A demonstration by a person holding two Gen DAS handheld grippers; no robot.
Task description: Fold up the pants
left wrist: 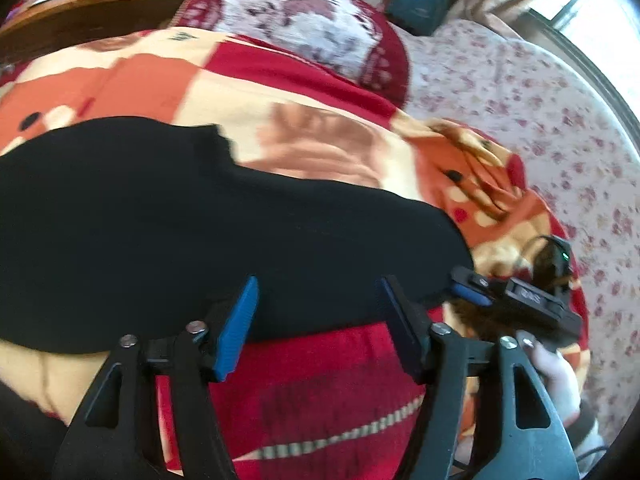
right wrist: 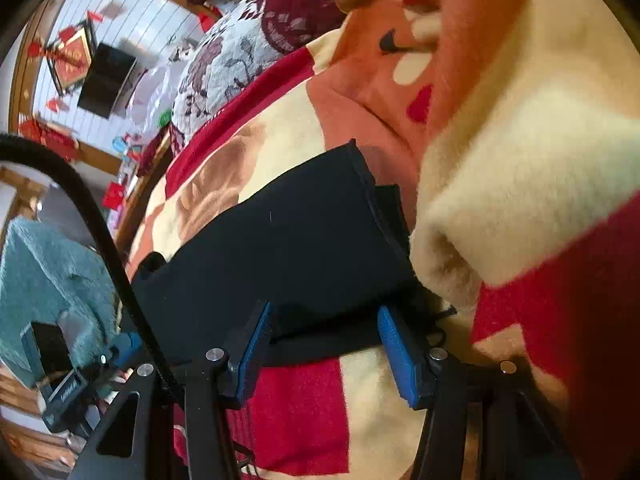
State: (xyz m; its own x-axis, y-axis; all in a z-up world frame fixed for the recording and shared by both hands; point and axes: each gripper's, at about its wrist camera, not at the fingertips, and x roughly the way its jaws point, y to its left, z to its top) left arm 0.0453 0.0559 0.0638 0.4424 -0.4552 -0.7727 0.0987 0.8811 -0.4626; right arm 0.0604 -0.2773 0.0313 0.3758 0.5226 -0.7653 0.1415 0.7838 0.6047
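Note:
The black pants (left wrist: 180, 232) lie flat on a red, orange and cream blanket (left wrist: 312, 384). My left gripper (left wrist: 318, 292) is open, its blue-padded fingers at the near edge of the pants, holding nothing. My right gripper shows at the right of the left wrist view (left wrist: 472, 294), low at the pants' right end. In the right wrist view the pants (right wrist: 288, 248) lie folded over with layered edges at the far end. My right gripper (right wrist: 326, 320) is open, its jaws astride the near edge of the pants.
A raised fold of the blanket (right wrist: 500, 208) bulges just right of the pants. A patterned pillow (left wrist: 304, 24) lies beyond, a floral sheet (left wrist: 520, 112) to the right. A black cable (right wrist: 100, 220) crosses the left. A teal towel (right wrist: 44, 280) lies at left.

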